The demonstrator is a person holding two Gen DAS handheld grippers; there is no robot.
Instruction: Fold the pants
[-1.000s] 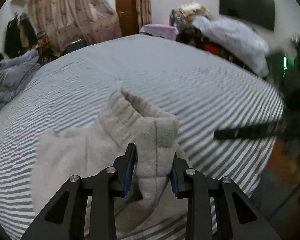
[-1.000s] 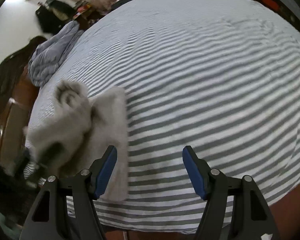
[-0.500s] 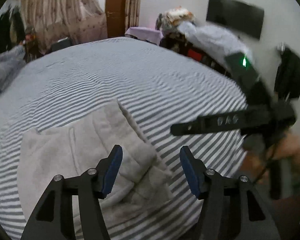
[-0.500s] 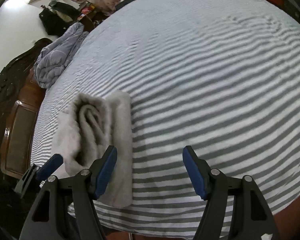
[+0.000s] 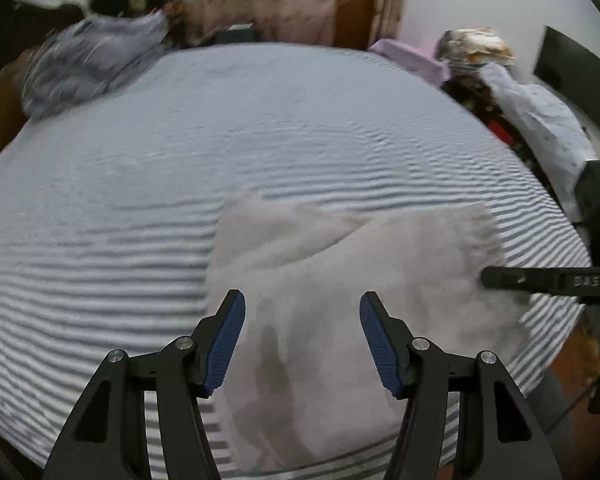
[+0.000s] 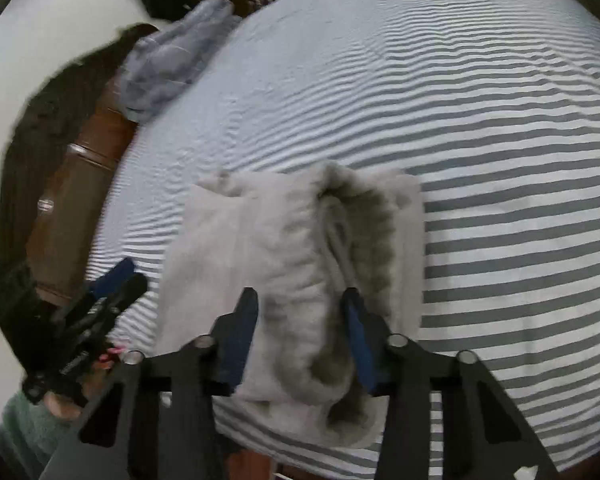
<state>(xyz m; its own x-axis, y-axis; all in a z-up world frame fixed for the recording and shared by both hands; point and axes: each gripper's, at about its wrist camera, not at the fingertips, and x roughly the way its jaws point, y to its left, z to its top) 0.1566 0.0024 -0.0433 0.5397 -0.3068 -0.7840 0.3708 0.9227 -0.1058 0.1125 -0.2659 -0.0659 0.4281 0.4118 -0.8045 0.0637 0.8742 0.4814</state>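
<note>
The fuzzy light-grey pants (image 5: 340, 264) lie folded in a thick bundle near the front edge of the striped bed (image 5: 220, 128). My left gripper (image 5: 302, 338) is open and empty, hovering just above the bundle's near side. In the right wrist view the pants (image 6: 292, 248) show their ribbed waistband and drawstring. My right gripper (image 6: 300, 334) has its jaws narrowed around the thick near fold of the bundle. The right gripper also shows in the left wrist view (image 5: 548, 280), at the bundle's right edge. The left gripper shows in the right wrist view (image 6: 104, 292) at lower left.
A crumpled blue-grey quilt (image 5: 88, 64) lies at the bed's far left corner. A wooden headboard (image 6: 72, 200) runs along the left. Cluttered furniture with piled clothes (image 5: 500, 80) stands beyond the bed's right side. The far part of the bed is bare striped sheet.
My left gripper let go of the pants, opened and pulled back. My right gripper moved left onto the bundle and narrowed its jaws around the near fold.
</note>
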